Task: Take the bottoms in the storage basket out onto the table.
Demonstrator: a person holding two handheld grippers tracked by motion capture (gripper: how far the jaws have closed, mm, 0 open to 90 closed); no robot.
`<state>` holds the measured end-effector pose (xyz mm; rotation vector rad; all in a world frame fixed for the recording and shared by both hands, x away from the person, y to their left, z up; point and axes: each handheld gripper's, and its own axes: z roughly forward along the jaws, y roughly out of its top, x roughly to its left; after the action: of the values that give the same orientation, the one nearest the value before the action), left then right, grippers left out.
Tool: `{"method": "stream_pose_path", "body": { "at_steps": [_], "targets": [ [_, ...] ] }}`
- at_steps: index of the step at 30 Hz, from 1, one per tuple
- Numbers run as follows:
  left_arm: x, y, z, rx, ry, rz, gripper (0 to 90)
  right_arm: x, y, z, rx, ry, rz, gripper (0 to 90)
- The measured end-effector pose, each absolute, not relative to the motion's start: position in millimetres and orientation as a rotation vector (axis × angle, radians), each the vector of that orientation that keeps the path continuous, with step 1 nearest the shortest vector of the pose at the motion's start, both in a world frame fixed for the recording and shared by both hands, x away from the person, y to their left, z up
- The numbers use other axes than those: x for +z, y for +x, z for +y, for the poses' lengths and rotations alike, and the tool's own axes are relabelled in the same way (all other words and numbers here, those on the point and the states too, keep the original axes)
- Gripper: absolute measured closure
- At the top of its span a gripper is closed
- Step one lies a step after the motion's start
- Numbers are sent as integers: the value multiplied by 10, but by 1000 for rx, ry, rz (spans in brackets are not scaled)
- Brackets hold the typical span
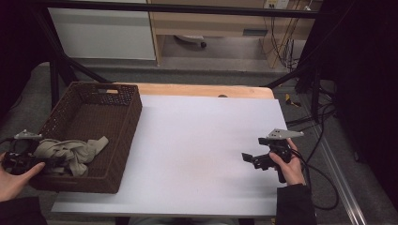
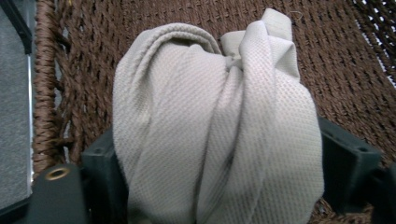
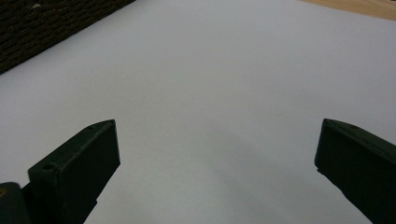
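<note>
A crumpled beige cloth (image 1: 70,152) lies in the near end of a dark brown wicker basket (image 1: 136,112) at the table's left. My left gripper (image 1: 51,164) reaches over the basket's near left corner. In the left gripper view its black jaws press on both sides of the bunched cloth (image 2: 215,130), with the basket weave (image 2: 355,70) behind; the gripper (image 2: 224,158) is shut on the cloth. My right gripper (image 1: 246,158) hovers low over the white sheet at the right, pointing left. Its jaws stand wide open (image 3: 215,140) with nothing between them.
A white sheet (image 1: 202,150) covers most of the wooden table (image 1: 202,90). The basket's side (image 3: 46,23) shows at the far left of the right gripper view. Black frame bars and cables stand around the table, and cabinets behind it.
</note>
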<state>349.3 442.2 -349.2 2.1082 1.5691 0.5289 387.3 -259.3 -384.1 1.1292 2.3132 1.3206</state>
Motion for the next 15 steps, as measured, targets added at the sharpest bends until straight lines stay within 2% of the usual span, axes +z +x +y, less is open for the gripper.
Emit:
{"method": "stream_pose_path", "body": {
  "at_steps": [7, 12, 15],
  "targets": [
    [-3482, 3492, 4422, 484, 2087, 1593, 301, -3841, 3871, -2593, 1322, 1132, 2312, 7],
    [-3477, 3492, 4429, 435, 2075, 1618, 438, -3840, 3871, -2594, 1322, 1131, 2313, 7],
    [-3477, 3496, 4421, 423, 2079, 1626, 467, -3841, 3872, -2593, 1320, 1130, 2314, 7]
  ]
}}
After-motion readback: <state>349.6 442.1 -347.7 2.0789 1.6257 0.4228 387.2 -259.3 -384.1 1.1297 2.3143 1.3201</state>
